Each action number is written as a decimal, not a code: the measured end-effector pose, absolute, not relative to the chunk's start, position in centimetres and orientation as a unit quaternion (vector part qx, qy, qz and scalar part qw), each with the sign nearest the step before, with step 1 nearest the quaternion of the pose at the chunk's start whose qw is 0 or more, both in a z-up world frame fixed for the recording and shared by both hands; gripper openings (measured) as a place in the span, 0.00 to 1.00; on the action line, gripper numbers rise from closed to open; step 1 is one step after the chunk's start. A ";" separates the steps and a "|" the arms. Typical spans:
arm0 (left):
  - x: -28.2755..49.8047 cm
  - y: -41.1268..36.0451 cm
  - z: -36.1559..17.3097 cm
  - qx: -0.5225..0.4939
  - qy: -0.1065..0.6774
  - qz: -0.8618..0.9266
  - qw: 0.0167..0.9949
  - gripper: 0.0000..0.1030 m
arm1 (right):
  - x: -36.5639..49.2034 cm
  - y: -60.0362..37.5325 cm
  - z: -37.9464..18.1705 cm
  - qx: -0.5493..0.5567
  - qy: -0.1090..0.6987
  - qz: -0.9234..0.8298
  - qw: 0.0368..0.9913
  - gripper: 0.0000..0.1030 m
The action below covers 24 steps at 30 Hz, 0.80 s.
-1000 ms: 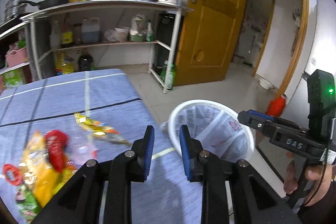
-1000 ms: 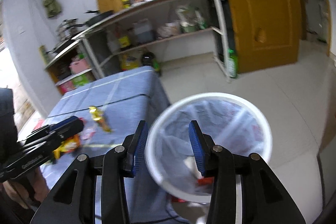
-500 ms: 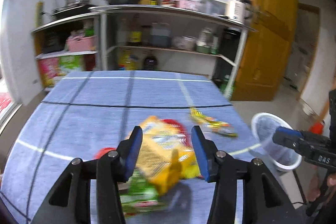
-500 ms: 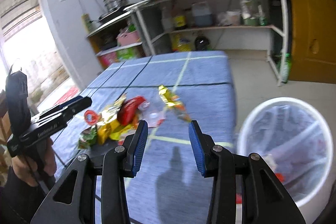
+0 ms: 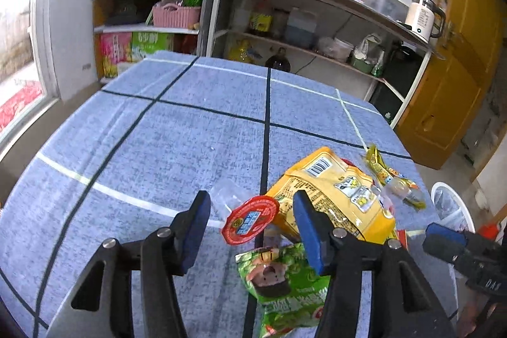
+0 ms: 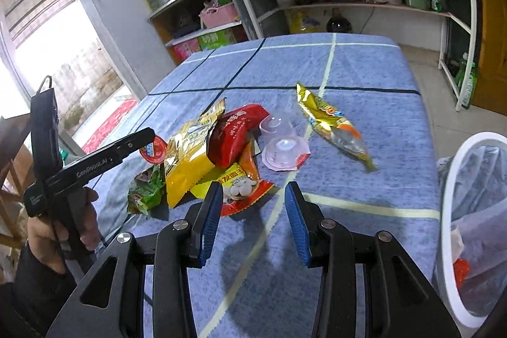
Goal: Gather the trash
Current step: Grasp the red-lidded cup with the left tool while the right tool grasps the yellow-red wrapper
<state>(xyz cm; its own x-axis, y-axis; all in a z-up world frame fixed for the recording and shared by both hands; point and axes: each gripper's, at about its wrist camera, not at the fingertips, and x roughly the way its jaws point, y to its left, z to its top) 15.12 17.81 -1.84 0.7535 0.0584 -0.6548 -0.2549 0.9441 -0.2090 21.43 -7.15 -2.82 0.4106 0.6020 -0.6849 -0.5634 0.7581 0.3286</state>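
A pile of trash lies on the blue checked tablecloth (image 5: 177, 148): a yellow bag (image 5: 332, 192), a green packet (image 5: 285, 281), a red round lid (image 5: 250, 220), a red wrapper (image 6: 234, 132), a clear plastic cup (image 6: 282, 144) and a slim gold wrapper (image 6: 332, 122). My left gripper (image 5: 252, 211) hovers over the pile, its jaws opening, with the red lid lying between them and no pad pressing on it. My right gripper (image 6: 252, 201) stands open near the pile's front edge, holding nothing. The white bin (image 6: 469, 211) with a clear liner stands off the table's right side.
A metal shelf rack (image 5: 317, 21) with pots, bottles and a kettle fills the back wall. A yellow door (image 5: 459, 68) is at the right and a bright window (image 6: 47, 53) at the left. The table's right edge drops to the tiled floor beside the bin.
Both grippers swung away from the bin and came down over the trash pile on the table. The left jaws widened a lot; the right jaws kept the same gap.
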 end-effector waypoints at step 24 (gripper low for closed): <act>13.7 17.9 -2.2 -0.166 0.357 0.065 0.917 0.42 | 22.2 -3.7 -3.9 -0.065 0.418 0.382 0.822 0.54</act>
